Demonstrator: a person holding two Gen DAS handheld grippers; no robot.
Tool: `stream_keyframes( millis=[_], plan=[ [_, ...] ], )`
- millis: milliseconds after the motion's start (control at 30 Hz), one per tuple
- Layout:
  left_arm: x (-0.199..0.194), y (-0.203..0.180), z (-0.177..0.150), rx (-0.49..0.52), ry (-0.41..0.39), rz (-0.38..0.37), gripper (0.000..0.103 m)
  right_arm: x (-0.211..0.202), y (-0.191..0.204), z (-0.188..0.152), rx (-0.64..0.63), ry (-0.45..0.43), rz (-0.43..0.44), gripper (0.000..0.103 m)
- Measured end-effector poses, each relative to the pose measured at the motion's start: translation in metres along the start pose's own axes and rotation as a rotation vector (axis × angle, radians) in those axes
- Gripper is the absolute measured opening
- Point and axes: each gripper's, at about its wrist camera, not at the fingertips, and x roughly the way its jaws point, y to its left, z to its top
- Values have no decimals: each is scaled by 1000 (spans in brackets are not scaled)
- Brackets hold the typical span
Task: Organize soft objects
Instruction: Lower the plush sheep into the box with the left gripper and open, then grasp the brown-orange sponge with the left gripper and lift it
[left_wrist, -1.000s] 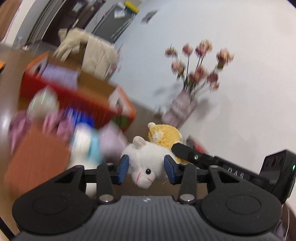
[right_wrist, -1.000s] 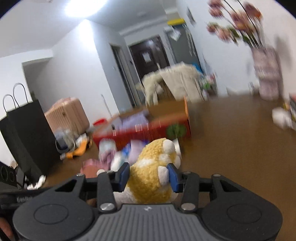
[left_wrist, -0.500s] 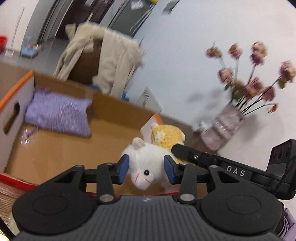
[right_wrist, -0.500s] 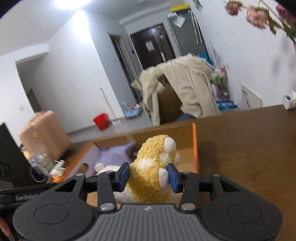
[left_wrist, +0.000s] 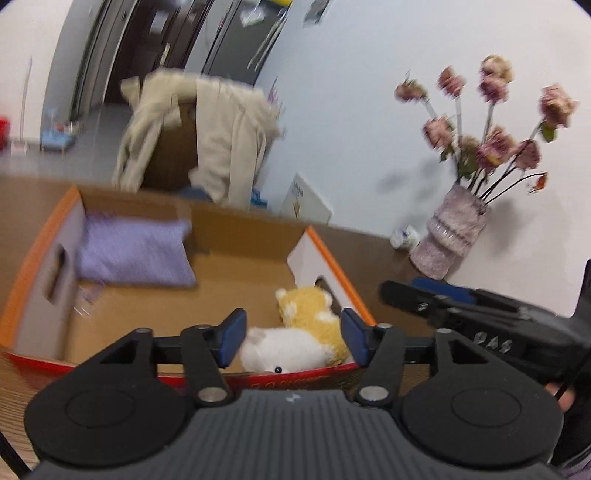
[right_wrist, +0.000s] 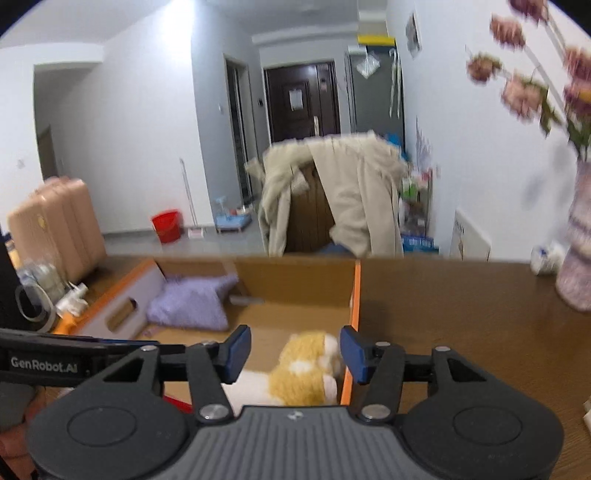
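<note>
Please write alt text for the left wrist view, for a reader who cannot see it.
The left gripper, jaws opening, is above a cardboard box where a white plush toy and a yellow plush toy lie, touching neither pad. A purple pillow lies farther back.

1. The white plush toy (left_wrist: 284, 350) lies on its side on the floor of the cardboard box (left_wrist: 236, 266), in the near right corner, its face with a dark eye turned toward the near wall.
2. The yellow plush toy (left_wrist: 314, 310), with white patches, lies against it on the far side, touching it, close to the box's right wall with the handle cutout.
3. The purple pillow (left_wrist: 133, 251) rests in the far left corner, leaning on the back wall.
4. The box is open-topped, with orange-edged flaps and a brown inside.
</note>
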Motion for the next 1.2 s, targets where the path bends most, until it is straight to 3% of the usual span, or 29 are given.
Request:
stream_keyframes(
  millis=[167, 267, 333, 400, 567, 733, 933, 1200],
  plan=[
    [-81, -17, 4, 87, -89, 48, 76, -73, 13, 18, -47, -97, 2, 65],
    [-126, -21, -6, 138, -138, 94, 86, -116, 26, 18, -84, -150, 10, 78],
    [-155, -23, -19, 180, -164, 116, 89, -144, 34, 10, -111, -190, 22, 82],
    [-181, -23, -37, 231, -196, 149, 100, -164, 43, -2, -128, -214, 34, 86],
    [-228, -20, -86, 291, -279, 209, 103, -199, 63, -38, -167, -254, 65, 92],
    [-253, -1, -133, 245, -334, 268, 103, -218, 81, -80, -222, -300, 19, 95],
    [-249, 23, -170, 153, -249, 301, 103, -225, 102, -130, -217, -236, 127, 97],
    [-241, 36, -199, 105, -173, 248, 103, -216, 132, -182, -188, -116, 188, 97]
  ],
)
